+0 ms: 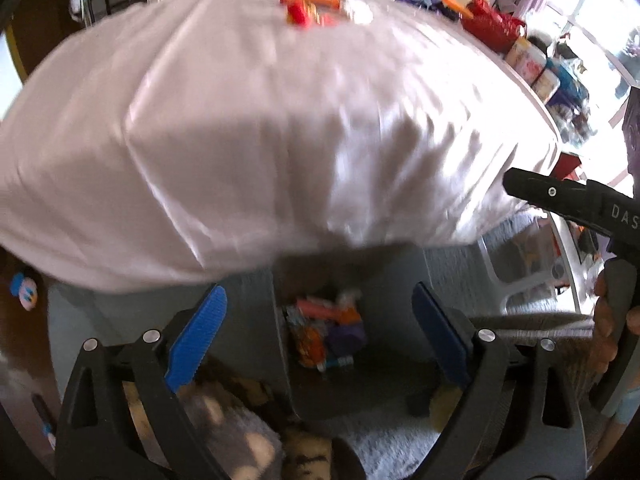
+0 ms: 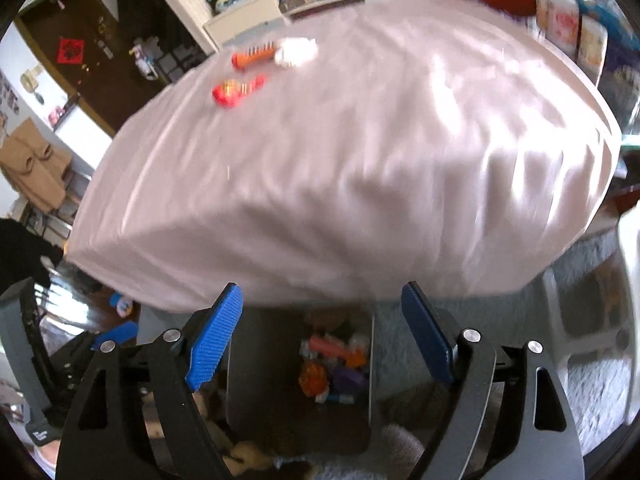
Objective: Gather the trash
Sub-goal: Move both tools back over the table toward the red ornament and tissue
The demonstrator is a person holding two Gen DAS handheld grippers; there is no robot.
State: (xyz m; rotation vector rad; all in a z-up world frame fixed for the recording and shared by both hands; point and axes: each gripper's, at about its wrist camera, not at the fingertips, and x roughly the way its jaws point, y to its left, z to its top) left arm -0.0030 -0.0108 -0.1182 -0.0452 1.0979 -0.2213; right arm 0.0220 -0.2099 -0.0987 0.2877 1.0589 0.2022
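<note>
White cloth covered the bench (image 2: pixel 360 152), with wrappers (image 2: pixel 248 76) left at its far end. Both grippers (image 1: pixel 320 336) (image 2: pixel 320 336) hung with jaws wide and empty above the floor bin (image 2: pixel 300 412), which sat just off the near edge to receive trash.

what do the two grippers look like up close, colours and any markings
Both are matte black plastic frames with triangular cut-outs and round silver pivot screws. Each left gripper and right gripper carries two ribbed blue finger pads. In the left wrist view, the right gripper's black body shows white letters "DAS". No cables visible.
</note>
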